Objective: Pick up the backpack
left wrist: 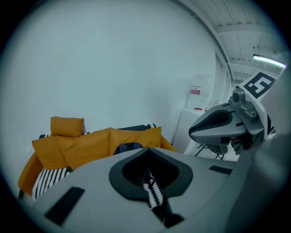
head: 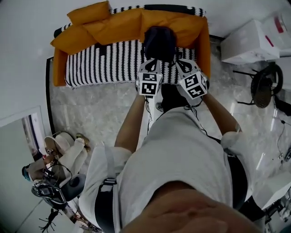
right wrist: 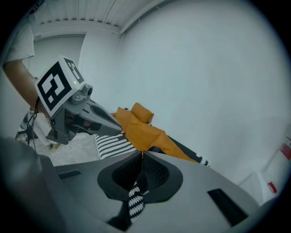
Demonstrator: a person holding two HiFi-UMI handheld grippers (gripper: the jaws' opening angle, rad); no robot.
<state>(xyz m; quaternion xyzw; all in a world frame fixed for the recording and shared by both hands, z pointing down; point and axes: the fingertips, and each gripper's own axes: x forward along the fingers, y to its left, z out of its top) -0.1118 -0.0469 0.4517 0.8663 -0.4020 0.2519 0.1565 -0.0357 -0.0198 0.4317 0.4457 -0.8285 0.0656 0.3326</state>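
Observation:
A dark navy backpack (head: pixel 159 42) stands upright on the black-and-white striped sofa seat (head: pixel 104 61), against the orange back cushions (head: pixel 118 25). Both grippers are held side by side in front of it, pointing at its lower part. My left gripper (head: pixel 152 63) is shut and holds nothing. My right gripper (head: pixel 180 64) is shut and empty too. In the left gripper view the backpack (left wrist: pixel 128 147) peeks just over the closed jaws of the left gripper (left wrist: pixel 148 149), with the right gripper (left wrist: pixel 223 127) alongside. In the right gripper view the right gripper (right wrist: pixel 142 153) is closed, and the left gripper (right wrist: pixel 79 113) hangs to its left.
A loose orange pillow (head: pixel 88 12) lies on the sofa's left end. White boxes (head: pixel 248 41) and a black stool (head: pixel 266 84) stand at the right. Shoes and cluttered gear (head: pixel 63 150) sit at the lower left on the marble floor (head: pixel 100 113).

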